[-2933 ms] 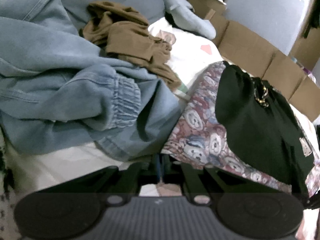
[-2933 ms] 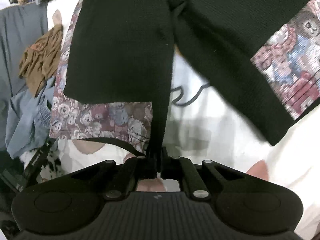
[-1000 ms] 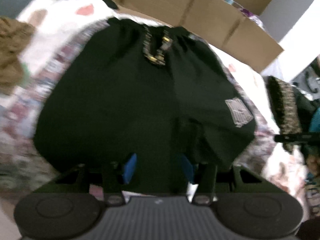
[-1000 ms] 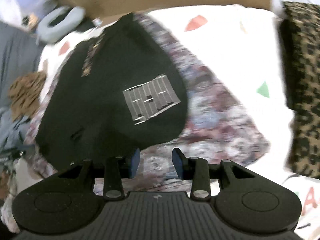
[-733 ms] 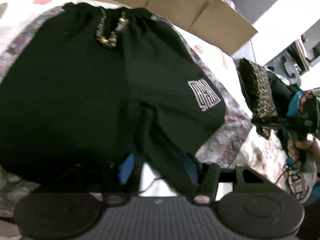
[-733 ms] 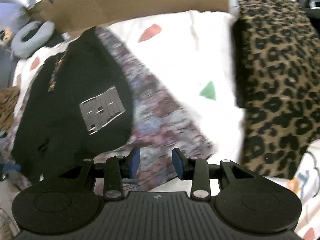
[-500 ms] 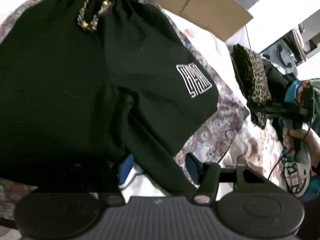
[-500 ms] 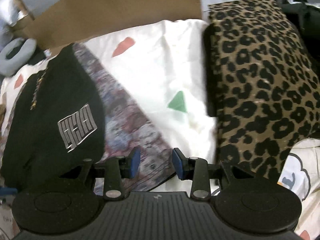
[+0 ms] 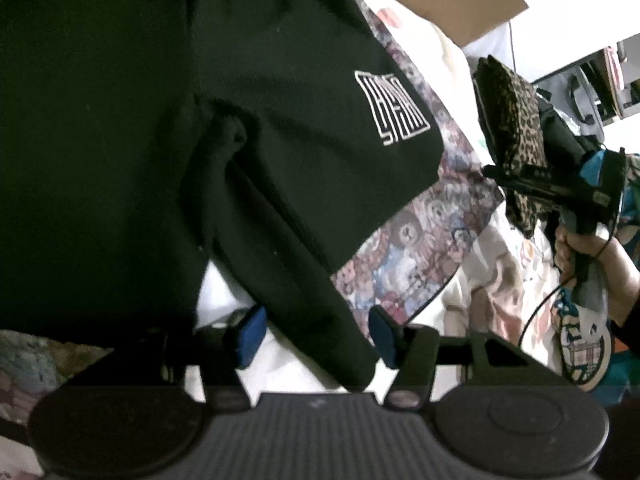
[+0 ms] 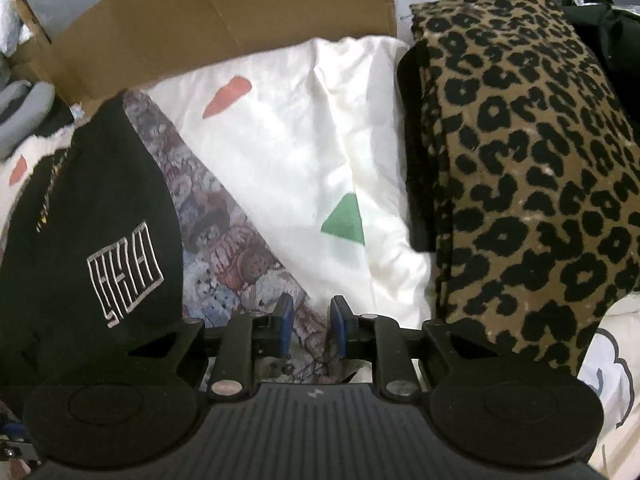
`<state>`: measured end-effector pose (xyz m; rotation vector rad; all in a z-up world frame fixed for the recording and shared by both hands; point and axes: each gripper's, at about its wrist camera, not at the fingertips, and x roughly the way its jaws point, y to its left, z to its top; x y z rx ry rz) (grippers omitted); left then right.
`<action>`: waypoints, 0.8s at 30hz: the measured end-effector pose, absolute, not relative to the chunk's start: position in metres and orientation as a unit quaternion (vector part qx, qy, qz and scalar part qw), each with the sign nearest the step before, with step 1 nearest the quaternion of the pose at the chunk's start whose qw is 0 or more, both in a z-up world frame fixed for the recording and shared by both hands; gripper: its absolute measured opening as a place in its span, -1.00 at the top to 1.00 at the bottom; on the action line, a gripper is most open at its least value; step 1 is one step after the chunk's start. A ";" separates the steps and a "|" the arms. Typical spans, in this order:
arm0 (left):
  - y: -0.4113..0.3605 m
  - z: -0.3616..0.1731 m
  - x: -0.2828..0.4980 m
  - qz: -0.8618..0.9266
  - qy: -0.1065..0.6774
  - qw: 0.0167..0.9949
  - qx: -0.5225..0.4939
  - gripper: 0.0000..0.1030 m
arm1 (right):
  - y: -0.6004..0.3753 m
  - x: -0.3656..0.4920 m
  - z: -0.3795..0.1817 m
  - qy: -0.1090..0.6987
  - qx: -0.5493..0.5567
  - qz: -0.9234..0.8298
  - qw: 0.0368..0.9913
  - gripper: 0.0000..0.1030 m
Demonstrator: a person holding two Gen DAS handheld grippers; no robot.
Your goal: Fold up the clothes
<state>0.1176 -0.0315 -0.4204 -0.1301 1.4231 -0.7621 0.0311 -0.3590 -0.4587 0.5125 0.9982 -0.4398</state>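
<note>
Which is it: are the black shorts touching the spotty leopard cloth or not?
Apart. The right wrist view shows the black shorts at the left and the leopard cloth at the right, with bare white sheet between them.

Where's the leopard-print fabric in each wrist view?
Left wrist: leopard-print fabric at the right edge, partly behind the right gripper.
Right wrist: fills the right side, folded on the white sheet.
Shared landmark: white logo on the black shorts.
</note>
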 end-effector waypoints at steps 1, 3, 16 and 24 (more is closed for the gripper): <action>-0.032 -0.423 0.118 -0.338 0.640 0.688 -0.062 -0.10 | -0.357 0.030 -0.460 0.472 0.239 -0.207 0.823 0.48; -0.032 -0.427 0.119 -0.334 0.646 0.682 -0.076 -0.09 | -0.353 0.029 -0.462 0.476 0.234 -0.207 0.822 0.48; -0.029 -0.441 0.116 -0.320 0.672 0.664 -0.077 0.98 | -0.345 0.018 -0.459 0.482 0.236 -0.205 0.818 0.46; -0.030 -0.440 0.116 -0.315 0.676 0.663 -0.067 0.98 | -0.353 0.015 -0.456 0.469 0.256 -0.211 0.818 0.47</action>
